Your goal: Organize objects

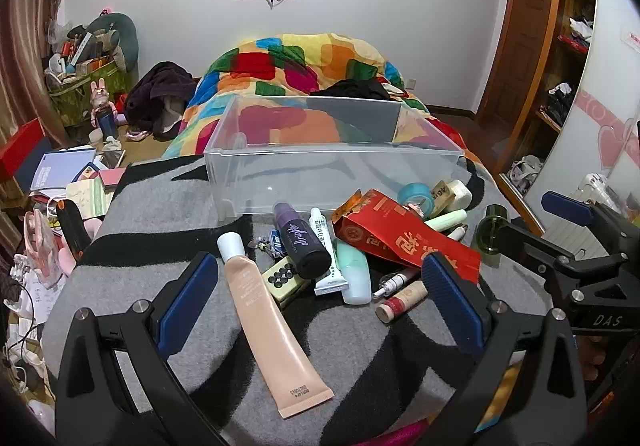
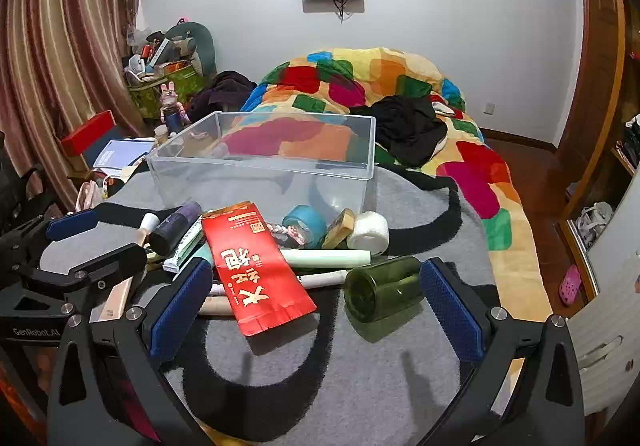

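A clear plastic bin (image 1: 332, 169) (image 2: 264, 165) stands empty on the grey and black blanket, behind a pile of toiletries. My left gripper (image 1: 320, 286) is open, its pads either side of a beige tube (image 1: 268, 322), a dark purple spray bottle (image 1: 302, 242) and a white tube (image 1: 326, 254). A red paper packet (image 1: 404, 242) (image 2: 256, 266) lies across the pile. My right gripper (image 2: 316, 298) is open over the red packet and a green glass jar (image 2: 380, 286) lying on its side. Neither gripper holds anything.
A teal tape roll (image 2: 306, 224), a white roll (image 2: 368, 232), a pale green tube (image 2: 326, 258) and a mint bottle (image 1: 356, 274) lie in the pile. A colourful quilt (image 2: 360, 85) covers the bed behind. Clutter fills the floor at left (image 1: 76, 181). A wardrobe (image 1: 560, 65) stands at right.
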`<state>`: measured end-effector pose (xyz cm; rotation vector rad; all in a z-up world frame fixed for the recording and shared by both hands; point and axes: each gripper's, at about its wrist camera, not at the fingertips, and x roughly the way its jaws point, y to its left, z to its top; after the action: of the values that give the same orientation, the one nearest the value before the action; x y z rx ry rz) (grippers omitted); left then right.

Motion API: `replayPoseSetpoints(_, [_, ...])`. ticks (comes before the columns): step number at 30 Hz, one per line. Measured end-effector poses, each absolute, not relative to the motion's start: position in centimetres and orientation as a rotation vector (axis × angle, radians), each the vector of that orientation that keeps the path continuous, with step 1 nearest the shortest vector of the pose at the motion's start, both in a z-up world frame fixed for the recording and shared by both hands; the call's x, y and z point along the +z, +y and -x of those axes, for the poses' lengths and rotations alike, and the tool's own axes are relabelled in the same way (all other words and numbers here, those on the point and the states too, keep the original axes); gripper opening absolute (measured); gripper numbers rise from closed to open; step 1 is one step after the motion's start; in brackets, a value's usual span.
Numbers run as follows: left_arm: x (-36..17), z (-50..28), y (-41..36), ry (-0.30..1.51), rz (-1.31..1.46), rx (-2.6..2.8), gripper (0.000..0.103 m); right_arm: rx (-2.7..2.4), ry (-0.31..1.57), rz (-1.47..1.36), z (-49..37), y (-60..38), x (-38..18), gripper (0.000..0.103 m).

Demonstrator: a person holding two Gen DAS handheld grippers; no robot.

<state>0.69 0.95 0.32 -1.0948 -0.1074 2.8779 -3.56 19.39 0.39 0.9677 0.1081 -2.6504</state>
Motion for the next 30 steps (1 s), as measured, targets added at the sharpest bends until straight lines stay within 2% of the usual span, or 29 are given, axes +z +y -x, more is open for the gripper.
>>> replayPoseSetpoints(30, [0.57, -0.69, 1.11, -0.090, 1.073, 2.884, 0.103, -2.646, 0.101, -0.977, 3.69, 19.32, 0.21, 0.103])
